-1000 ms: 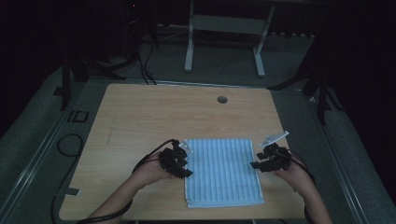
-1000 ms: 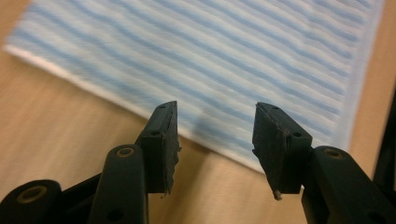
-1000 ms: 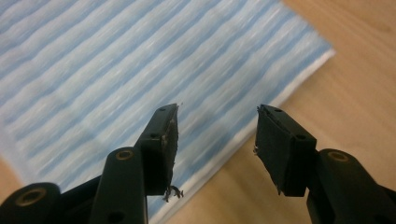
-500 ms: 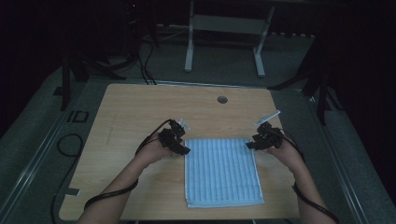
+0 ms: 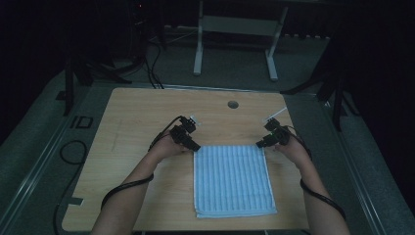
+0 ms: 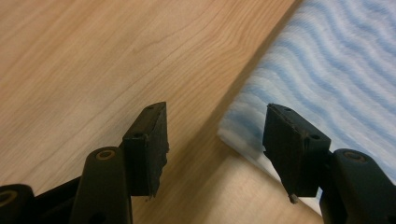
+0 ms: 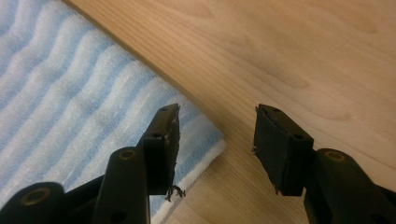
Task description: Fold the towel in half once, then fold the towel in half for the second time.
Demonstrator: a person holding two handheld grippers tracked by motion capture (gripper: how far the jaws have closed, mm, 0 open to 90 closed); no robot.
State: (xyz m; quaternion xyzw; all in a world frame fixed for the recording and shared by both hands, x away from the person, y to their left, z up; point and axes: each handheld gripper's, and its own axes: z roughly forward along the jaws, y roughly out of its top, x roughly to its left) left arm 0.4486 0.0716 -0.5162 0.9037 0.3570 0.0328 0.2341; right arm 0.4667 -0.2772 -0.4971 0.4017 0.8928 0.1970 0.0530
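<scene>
Both of my hands have travelled away from me since a second ago, from the towel's side edges up to its two far corners, and the towel itself lies as it did.

Largest first: the desk (image 5: pixel 137 117), pale wood with a round cable hole (image 5: pixel 233 104) near the middle of its far edge. Next comes the towel (image 5: pixel 232 180), folded into a flat rectangle with thin white and pale blue stripes running from the near edge toward the far one. It sits on the near half of the desk, a little right of centre, its near edge close to the desk's near edge. In the gripper views its weave shows as soft wavy ribs, and the corners carry a plain white hem.

My left gripper (image 5: pixel 192 145) rests at the towel's far left corner, jaws parted and holding nothing. In the left gripper view (image 6: pixel 215 140) the corner lies between the two black pads, nearer the right one (image 6: pixel 289 144).

My right gripper (image 5: pixel 261 144) sits at the far right corner, jaws likewise apart and empty. In the right gripper view (image 7: pixel 217 144) the left pad (image 7: pixel 163 144) hangs over the corner's hem while the other is above bare wood.
</scene>
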